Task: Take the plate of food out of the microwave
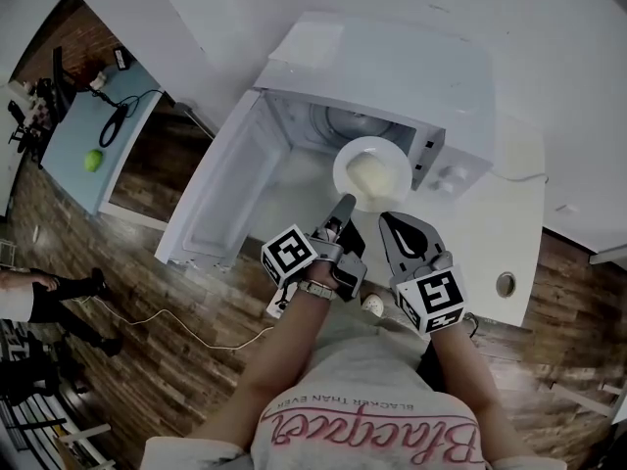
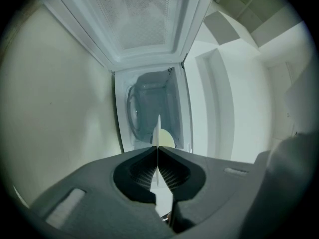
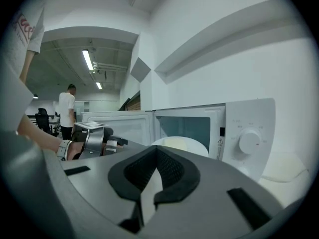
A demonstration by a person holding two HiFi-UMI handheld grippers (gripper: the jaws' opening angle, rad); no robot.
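White plate of food (image 1: 372, 172) sits at the mouth of the open microwave (image 1: 392, 76), rim pinched in my left tongs (image 1: 341, 209), right tongs (image 1: 392, 221) pressed together on nothing beside it; I judge the pull-out step is in hand, next needing a level draw clear toward the bench (image 1: 514, 213).

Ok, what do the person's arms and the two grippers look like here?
The left gripper and right gripper are dark grey, each with a pointed, ribbed claw and a white cube bearing black square markers. Grey T-shirt with pink lettering, forearms bare; a pale wrist strap on the left wrist.
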